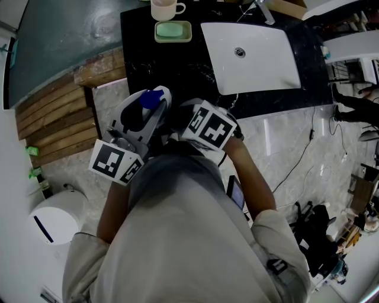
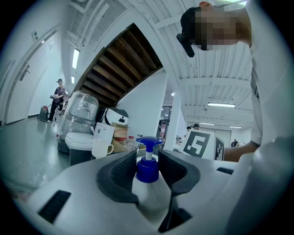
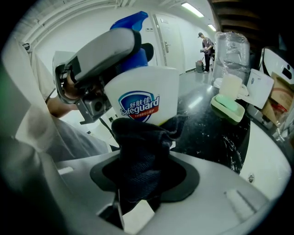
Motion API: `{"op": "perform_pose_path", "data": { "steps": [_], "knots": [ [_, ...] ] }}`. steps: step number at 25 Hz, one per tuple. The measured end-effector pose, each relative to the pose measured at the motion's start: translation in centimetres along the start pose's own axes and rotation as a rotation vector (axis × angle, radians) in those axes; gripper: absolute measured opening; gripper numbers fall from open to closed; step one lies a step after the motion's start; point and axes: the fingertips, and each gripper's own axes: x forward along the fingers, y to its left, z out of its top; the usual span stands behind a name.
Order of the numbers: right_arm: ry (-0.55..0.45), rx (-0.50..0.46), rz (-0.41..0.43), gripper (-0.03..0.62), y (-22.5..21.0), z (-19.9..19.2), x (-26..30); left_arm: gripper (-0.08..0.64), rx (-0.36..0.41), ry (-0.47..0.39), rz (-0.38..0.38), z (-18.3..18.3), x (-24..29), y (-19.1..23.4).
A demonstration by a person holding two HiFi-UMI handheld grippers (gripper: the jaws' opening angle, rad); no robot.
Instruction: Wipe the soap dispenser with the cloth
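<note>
A white soap dispenser (image 3: pixel 142 98) with a blue pump (image 2: pixel 148 160) and a blue-and-red label is off the counter, in front of my chest. My left gripper (image 2: pixel 148 173) is shut on its body, just below the pump; the head view shows that gripper (image 1: pixel 155 103) with the pump (image 1: pixel 153 97) sticking out. My right gripper (image 3: pixel 144 170) is shut on a dark blue cloth (image 3: pixel 140 151). The cloth's bunched top presses against the bottle's lower front, under the label. In the head view the right gripper's marker cube (image 1: pixel 210 125) hides its jaws and the cloth.
Ahead lies a black counter (image 1: pixel 172 68) with a white basin (image 1: pixel 251 53), a green soap dish (image 1: pixel 173 31) and a cream mug (image 1: pixel 166 9). A white bin (image 1: pixel 53 220) stands on the floor at the left. Cables run across the floor at the right.
</note>
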Motion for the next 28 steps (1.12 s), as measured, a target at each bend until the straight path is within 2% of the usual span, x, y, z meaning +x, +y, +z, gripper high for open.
{"op": "perform_pose_path", "data": {
  "steps": [28],
  "knots": [
    [-0.067,-0.038,-0.002,0.178,1.2,2.4,-2.4,0.144,-0.005,-0.001,-0.010,0.0,0.1,0.2]
  ]
}}
